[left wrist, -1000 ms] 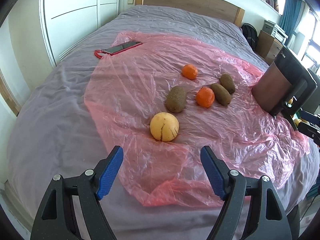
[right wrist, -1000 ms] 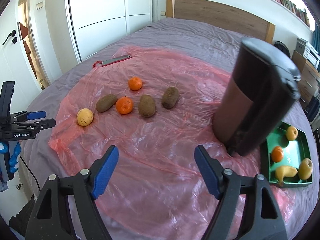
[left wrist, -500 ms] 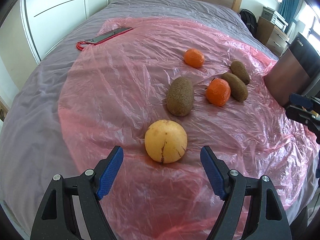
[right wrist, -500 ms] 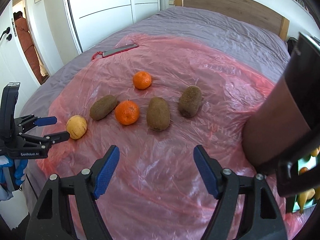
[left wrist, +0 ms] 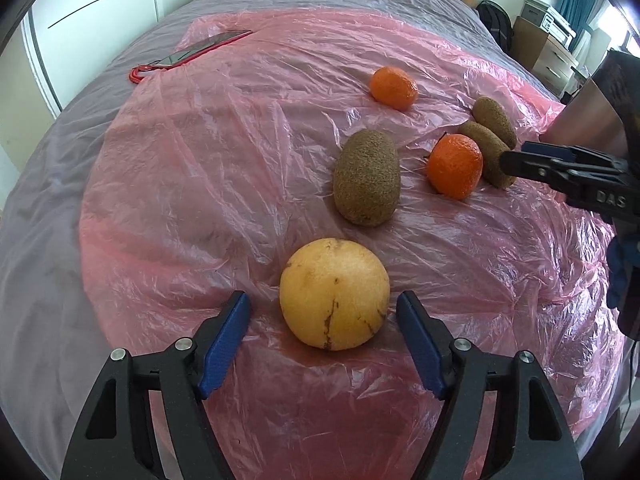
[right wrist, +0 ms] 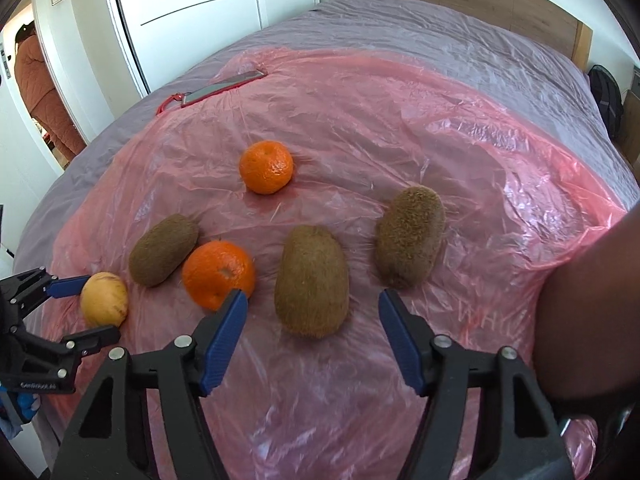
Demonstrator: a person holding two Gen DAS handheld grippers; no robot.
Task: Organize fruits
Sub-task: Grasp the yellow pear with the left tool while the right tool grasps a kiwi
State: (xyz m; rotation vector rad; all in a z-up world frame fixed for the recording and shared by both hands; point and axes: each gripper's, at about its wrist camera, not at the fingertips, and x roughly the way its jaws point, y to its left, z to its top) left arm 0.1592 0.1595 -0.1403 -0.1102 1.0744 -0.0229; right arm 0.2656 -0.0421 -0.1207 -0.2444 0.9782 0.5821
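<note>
- Fruits lay loose on the pink sheet [left wrist: 200,184]; we were at the reach step w/ both claws, nothing gripped yet.
- Left gripper [left wrist: 323,312]: jaws apart, flanking the yellow fruit [left wrist: 334,294], not touching.
- Right gripper [right wrist: 313,306]: jaws apart, the near kiwi [right wrist: 312,280] just ahead betw. the tips.
- Next, we judged: ease fwd, close gently, since round fruit may roll.

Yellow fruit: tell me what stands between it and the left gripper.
Nothing visible does. The left gripper is open, its fingers either side of the yellow fruit with only bare pink plastic sheet in the gaps. The nearest kiwi lies beyond it.
</note>
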